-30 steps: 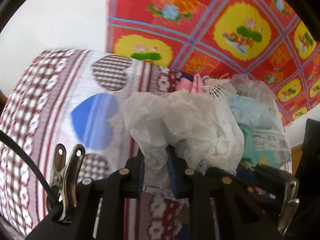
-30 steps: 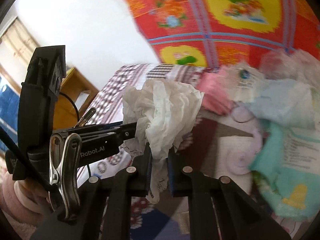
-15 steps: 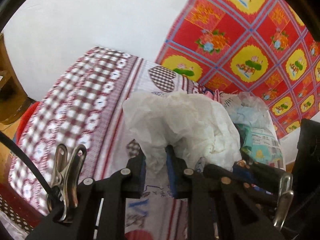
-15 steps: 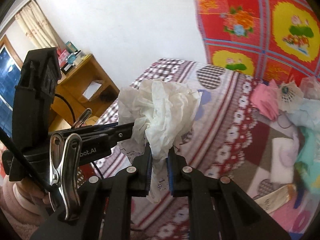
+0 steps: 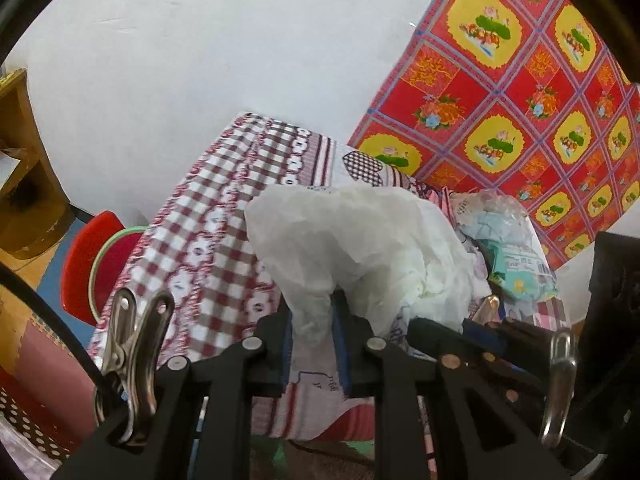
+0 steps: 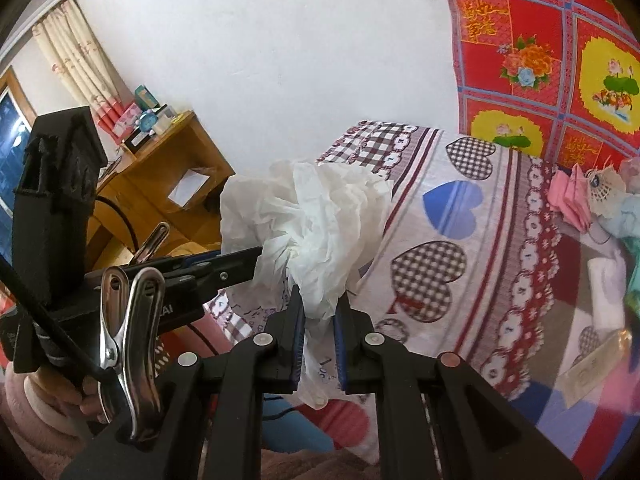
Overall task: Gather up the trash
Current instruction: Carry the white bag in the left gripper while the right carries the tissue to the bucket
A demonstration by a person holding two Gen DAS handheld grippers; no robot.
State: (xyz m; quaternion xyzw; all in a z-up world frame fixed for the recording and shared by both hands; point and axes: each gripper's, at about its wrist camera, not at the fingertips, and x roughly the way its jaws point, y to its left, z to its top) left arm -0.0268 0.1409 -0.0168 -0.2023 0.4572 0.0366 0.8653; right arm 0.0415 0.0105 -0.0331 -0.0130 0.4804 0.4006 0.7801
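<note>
Both grippers pinched the same crumpled white tissue wad (image 5: 360, 248), held in the air above the near edge of a bed. The left gripper (image 5: 312, 344) had its jaws drawn narrow on the lower tail of the wad, which bulged above the blue pads and hid much of the bed behind it. The right gripper (image 6: 320, 320) was likewise clamped narrow on a twisted tail of the tissue, a loose end dangling below its pads. Only the right wrist view showed the left gripper from the side, its black fingers reaching in from the left to touch the wad, with a hand (image 6: 68, 396) in a fluffy pink sleeve (image 6: 24, 432) gripping its handle. That view also showed a wooden shelf unit (image 6: 160, 184) against the white wall, small boxes on top, and a pale curtain (image 6: 76, 64) beside a dark window. Only the left wrist view showed a red stool (image 5: 88, 264) on the floor beside the bed. The bed wore a checked cover with heart patches (image 6: 460, 240). More litter, pink, white and pale green wrappers (image 5: 516, 264), lay heaped at its far end, below a red and yellow floral cloth (image 5: 520, 100) hung on the wall.
</note>
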